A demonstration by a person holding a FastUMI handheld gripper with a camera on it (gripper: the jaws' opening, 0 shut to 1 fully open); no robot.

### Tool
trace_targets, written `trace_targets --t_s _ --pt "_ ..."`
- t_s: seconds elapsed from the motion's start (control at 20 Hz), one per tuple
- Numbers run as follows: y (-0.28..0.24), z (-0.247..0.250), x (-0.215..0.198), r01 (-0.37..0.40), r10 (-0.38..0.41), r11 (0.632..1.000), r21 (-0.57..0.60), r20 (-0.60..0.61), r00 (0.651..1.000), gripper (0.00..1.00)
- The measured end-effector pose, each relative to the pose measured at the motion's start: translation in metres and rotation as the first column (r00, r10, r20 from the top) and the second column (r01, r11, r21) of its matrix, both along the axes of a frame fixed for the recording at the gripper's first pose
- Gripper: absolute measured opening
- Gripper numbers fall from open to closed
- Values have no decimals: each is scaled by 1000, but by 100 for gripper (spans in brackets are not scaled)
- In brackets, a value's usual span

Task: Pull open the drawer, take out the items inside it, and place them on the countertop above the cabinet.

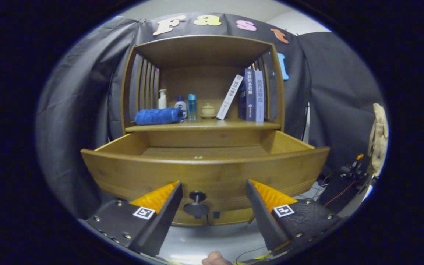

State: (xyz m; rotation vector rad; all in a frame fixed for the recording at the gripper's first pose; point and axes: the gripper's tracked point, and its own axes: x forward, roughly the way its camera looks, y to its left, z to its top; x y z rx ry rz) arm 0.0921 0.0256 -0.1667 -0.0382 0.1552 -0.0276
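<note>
Hovering with the gripper (212, 195) spread wide and holding nothing; the drawer's knob (196, 204) sits between the fingers, touching neither. The drawer (204, 167) is pulled out just ahead of the fingers, and what shows of its floor looks bare apart from a tiny pale speck, too small to identify. Beyond the fingers, on the countertop (204, 126), lie a rolled blue towel (158, 116), small bottles (177, 105), a little lidded jar (208, 109) and books (250, 94). My guess: the towel is soft and light, so pinch it mid-roll; the bottles are smooth and tippy, so grip them low on the body.
</note>
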Motion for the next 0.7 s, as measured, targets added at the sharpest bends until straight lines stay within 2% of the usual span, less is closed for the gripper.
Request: trace_targets --t_s 0.3,0.5,0.7 --pt "17 49 12 -33 33 999 8 -3 999 100" --pt "39 51 40 -95 95 995 2 -111 989 100" --pt "45 54 71 -90 83 996 -25 -198 977 100"
